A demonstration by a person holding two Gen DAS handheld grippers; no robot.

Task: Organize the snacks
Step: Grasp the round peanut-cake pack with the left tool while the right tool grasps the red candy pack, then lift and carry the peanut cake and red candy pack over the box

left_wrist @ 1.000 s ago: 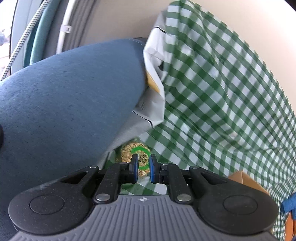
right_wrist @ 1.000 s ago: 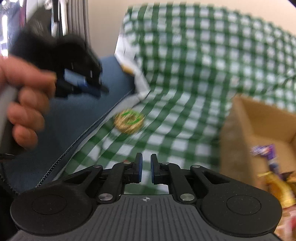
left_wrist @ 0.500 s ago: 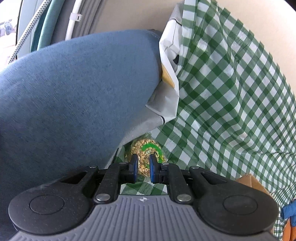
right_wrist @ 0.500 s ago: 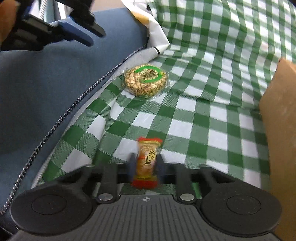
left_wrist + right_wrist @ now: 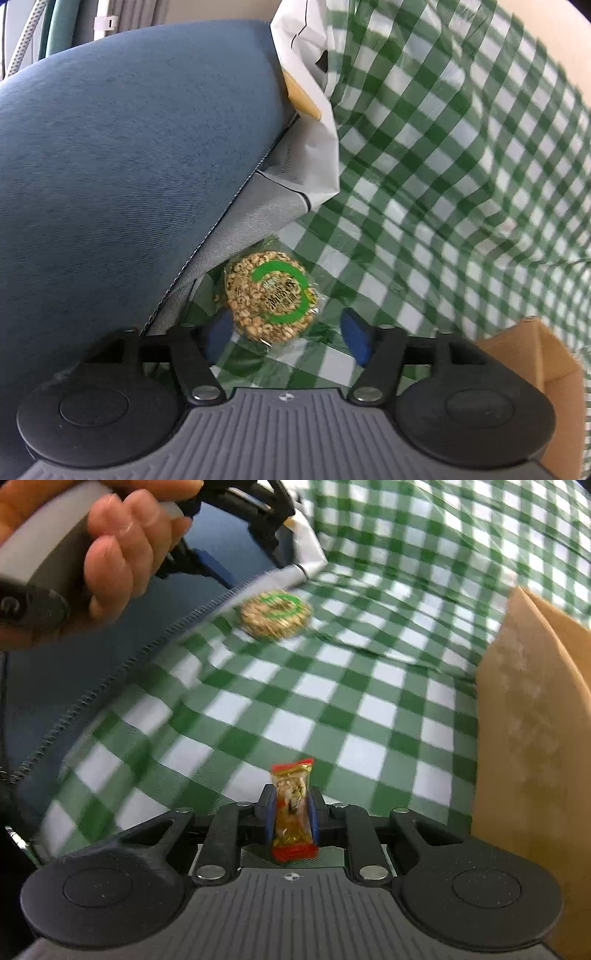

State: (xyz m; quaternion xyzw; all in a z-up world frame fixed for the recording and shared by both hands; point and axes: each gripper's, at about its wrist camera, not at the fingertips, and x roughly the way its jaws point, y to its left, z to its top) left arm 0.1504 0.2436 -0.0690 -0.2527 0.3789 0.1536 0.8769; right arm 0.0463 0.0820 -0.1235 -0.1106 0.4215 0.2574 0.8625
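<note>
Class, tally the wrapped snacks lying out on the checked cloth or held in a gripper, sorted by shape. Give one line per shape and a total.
Round grain cakes with a green ring label: 1, the round grain cake on the checked cloth
Oblong red-and-gold sweets: 1, the oblong sweet between the right gripper fingers
Total: 2

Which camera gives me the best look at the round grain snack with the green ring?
The left wrist view: the round grain snack lies sharp and close on the checked cloth, just ahead of the open left tongs. The right wrist view shows it farther off and blurred.
</note>
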